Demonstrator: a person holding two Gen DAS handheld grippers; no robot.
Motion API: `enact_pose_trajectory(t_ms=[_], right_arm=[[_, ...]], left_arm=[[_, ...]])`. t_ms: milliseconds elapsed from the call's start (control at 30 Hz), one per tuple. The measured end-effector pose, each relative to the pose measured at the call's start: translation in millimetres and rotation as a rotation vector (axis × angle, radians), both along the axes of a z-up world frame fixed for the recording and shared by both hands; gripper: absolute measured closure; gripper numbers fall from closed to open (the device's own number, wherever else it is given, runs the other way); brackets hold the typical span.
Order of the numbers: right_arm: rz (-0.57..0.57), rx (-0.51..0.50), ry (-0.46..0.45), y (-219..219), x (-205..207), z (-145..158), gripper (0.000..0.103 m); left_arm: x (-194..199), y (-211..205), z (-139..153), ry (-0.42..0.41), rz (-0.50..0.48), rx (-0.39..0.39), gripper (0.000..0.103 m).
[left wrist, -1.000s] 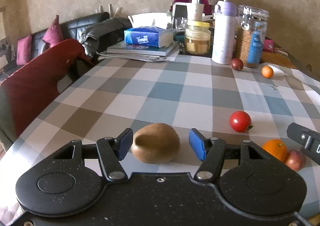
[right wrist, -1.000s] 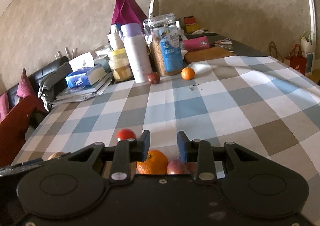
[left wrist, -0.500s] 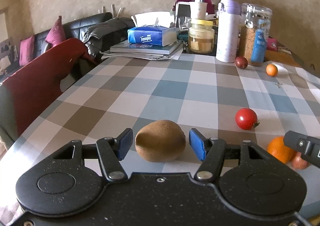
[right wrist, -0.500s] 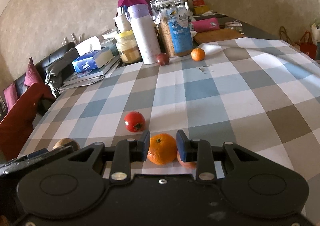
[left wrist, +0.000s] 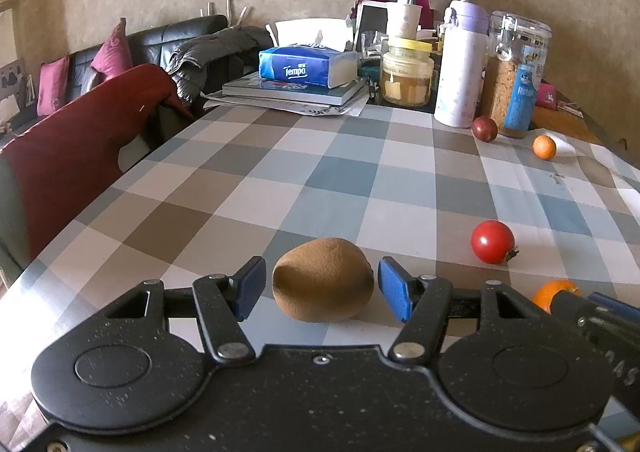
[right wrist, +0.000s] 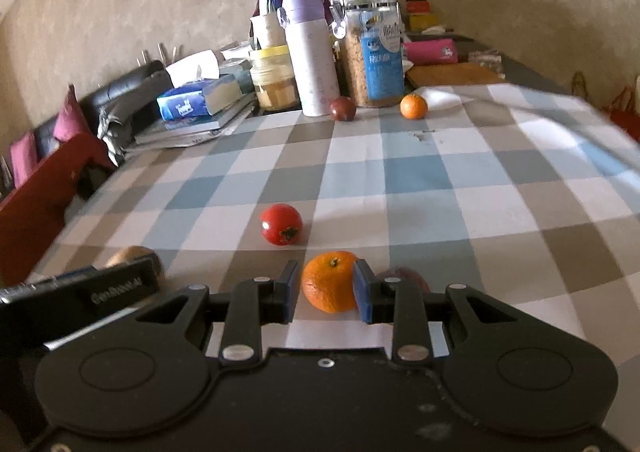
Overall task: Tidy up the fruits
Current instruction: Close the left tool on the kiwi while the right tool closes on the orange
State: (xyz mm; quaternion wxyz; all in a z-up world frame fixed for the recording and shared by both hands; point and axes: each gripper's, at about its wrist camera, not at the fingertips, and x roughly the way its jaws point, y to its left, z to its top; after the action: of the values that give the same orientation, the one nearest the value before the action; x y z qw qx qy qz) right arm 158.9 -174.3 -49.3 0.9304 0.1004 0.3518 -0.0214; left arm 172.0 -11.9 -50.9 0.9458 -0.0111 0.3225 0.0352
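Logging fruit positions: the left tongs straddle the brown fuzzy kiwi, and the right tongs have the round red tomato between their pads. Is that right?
Not quite. The right tongs have the round orange tangerine between their pads, as the right wrist view shows; the round red tomato sits free on the checked tablecloth beyond them. The left tongs do straddle the brown fuzzy kiwi.

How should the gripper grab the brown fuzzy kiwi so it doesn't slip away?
Grip the kiwi across its narrow middle, coming from the near side as the left gripper already does. It lies on its side on the checked tablecloth with its fat belly between the open pads, a gap on each side; the rounded ends would probably squirt out.
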Motion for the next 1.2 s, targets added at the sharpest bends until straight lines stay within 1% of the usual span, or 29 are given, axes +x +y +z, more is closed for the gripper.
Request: enact_pose_trajectory(t_ms=[100, 133, 300, 500, 567, 667, 767, 967, 1133, 1200], right_arm=[[0.009, -0.051, 0.002, 5, 0, -2, 0.072], [0.010, -0.060, 0.001, 7, 0, -2, 0.070], [0.015, -0.109, -0.007, 12, 2, -4, 0.069], [-0.007, -0.120, -0.009, 12, 6, -6, 0.069], [-0.008, -0.118, 0.005, 12, 8, -8, 0.063], [-0.010, -0.110, 0.052, 13, 14, -11, 0.059], [-0.009, -0.131, 0.061, 16, 18, -12, 0.059], [-0.014, -0.157, 0.036, 20, 16, -14, 0.061], [-0.012, -0.101, 0.030, 13, 16, -13, 0.062], [-0.018, -0.103, 0.027, 12, 15, -12, 0.062]], left_arm=[[-1, -1, 0, -0.001, -0.010, 0.003, 0.037], [-1, -2, 0, 0.000, -0.012, 0.006, 0.037], [-1, -3, -1, 0.003, -0.015, 0.010, 0.037], [0, -3, -2, 0.004, -0.014, 0.007, 0.037], [0, -2, -2, 0.006, -0.014, 0.002, 0.037], [0, -1, -2, 0.012, -0.014, -0.007, 0.037], [1, 0, -2, 0.018, -0.013, -0.014, 0.037], [1, 0, -3, 0.024, -0.012, -0.015, 0.037], [3, -2, -5, 0.037, -0.011, 0.004, 0.037], [5, -1, -6, 0.048, -0.006, 0.001, 0.037]])
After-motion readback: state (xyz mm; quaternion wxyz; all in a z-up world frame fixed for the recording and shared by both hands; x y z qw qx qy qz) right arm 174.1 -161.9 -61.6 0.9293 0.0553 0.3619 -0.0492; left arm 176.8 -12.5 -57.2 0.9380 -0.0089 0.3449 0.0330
